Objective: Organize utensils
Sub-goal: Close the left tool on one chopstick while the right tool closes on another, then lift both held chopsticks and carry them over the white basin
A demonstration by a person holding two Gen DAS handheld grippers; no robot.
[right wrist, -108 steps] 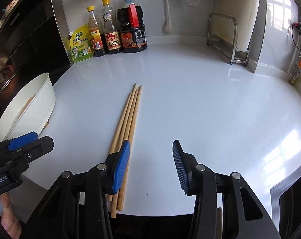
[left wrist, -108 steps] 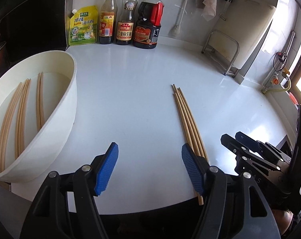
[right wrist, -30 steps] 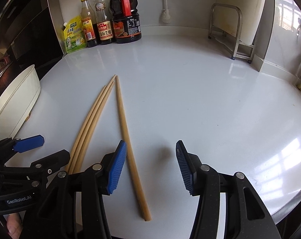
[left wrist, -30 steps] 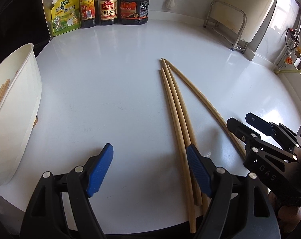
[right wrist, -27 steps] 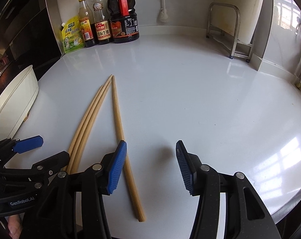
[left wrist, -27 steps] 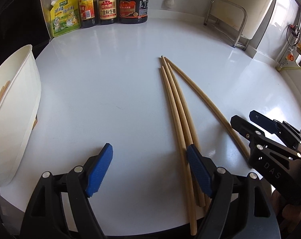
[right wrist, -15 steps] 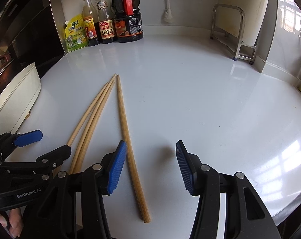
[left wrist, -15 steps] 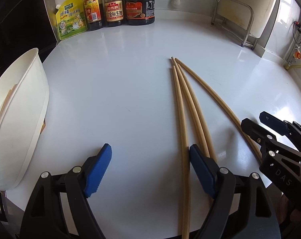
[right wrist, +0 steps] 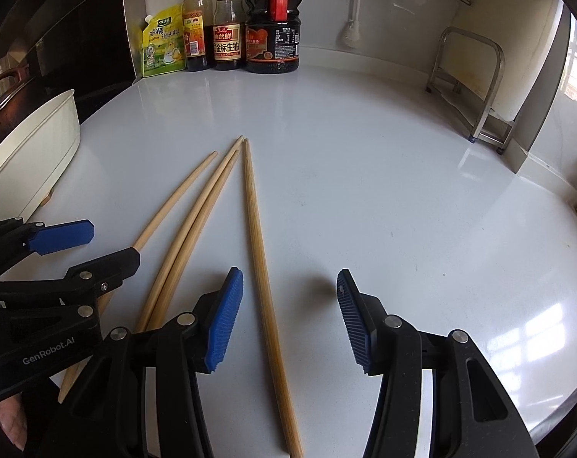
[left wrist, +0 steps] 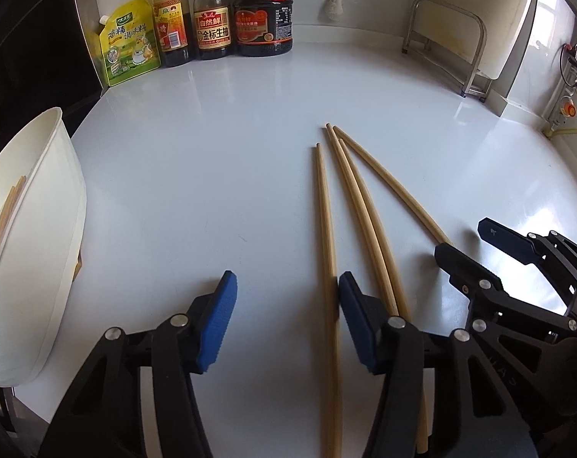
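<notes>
- The left gripper (left wrist: 286, 318) points down at the white counter (left wrist: 212, 160), and its jaws are closing. 1 chopstick (left wrist: 324, 229) lies between them, touching the inner face of the right-hand blue pad (left wrist: 355, 320); the other pad stands clear of it.
- The right gripper (right wrist: 288, 318) hangs half open, jaws apart. Another chopstick (right wrist: 259, 240) lies between its pads, just beside the left-hand one, and neither pad presses it.
- A pair of chopsticks (right wrist: 196, 225) lies side by side between the 2 grippers, all 4 tips fanning together toward 12 o'clock.
- In the right wrist view the left gripper sits at 8 o'clock, with a bit of the person's hand (right wrist: 9, 423) below it.
- A white tub (left wrist: 32, 236) stands at 9 o'clock of the left gripper at the counter's edge, with more chopsticks (left wrist: 5, 210) inside.
- At 12 o'clock, against the wall, stand 3 sauce bottles (left wrist: 263, 11) and a yellow-green pouch (left wrist: 130, 42).
- A metal rack (left wrist: 446, 38) stands at 2 o'clock.
</notes>
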